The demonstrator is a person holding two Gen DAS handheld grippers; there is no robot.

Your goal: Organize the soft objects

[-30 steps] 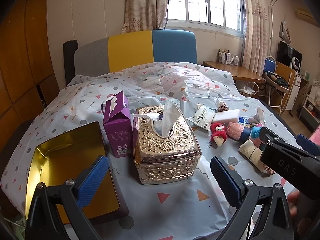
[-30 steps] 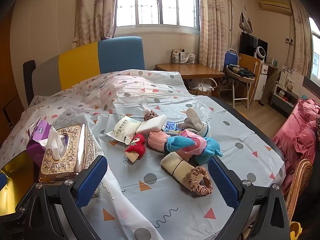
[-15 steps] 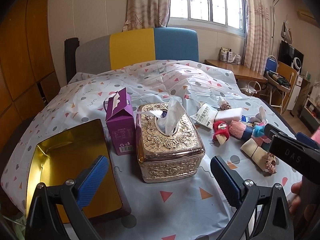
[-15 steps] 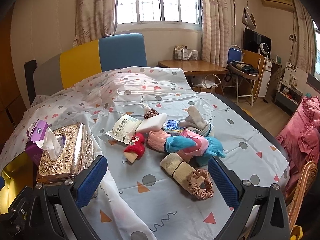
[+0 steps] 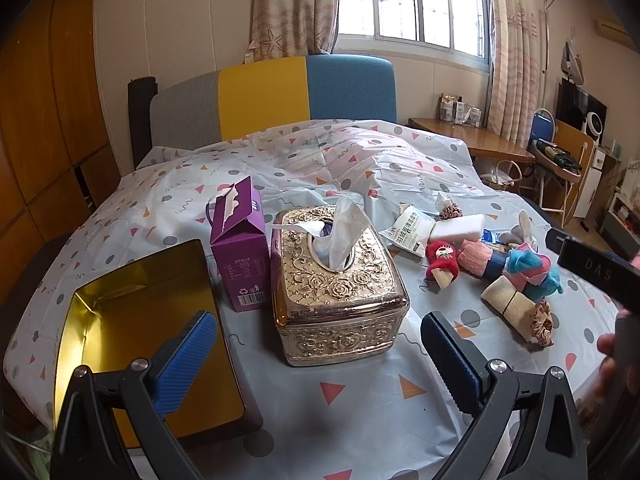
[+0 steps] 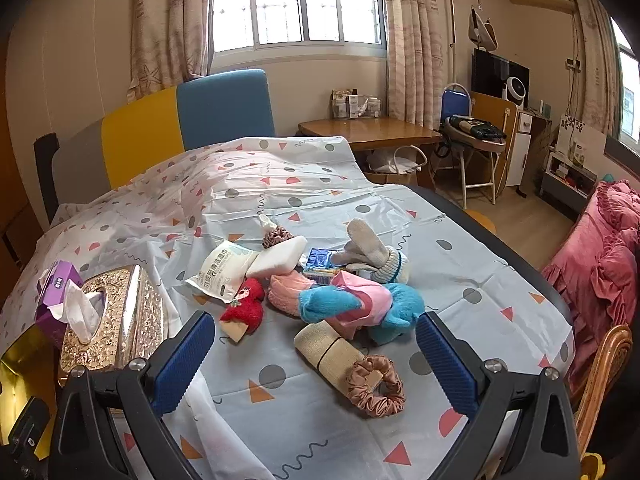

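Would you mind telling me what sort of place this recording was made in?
Most likely a home bedroom. The work surface is a bed with a padded headboard under a patterned sheet; a curtained window sits behind it, and a wooden desk stands beside it.

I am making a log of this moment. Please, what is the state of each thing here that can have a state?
Left gripper: open, holding nothing.
Right gripper: open, holding nothing.
Gold tin: open, no lid, nothing visible inside.
Gold tissue box: closed, one tissue sticking out.
Purple carton: upright, top torn open.
Scrunchie: lying flat beside the beige roll.
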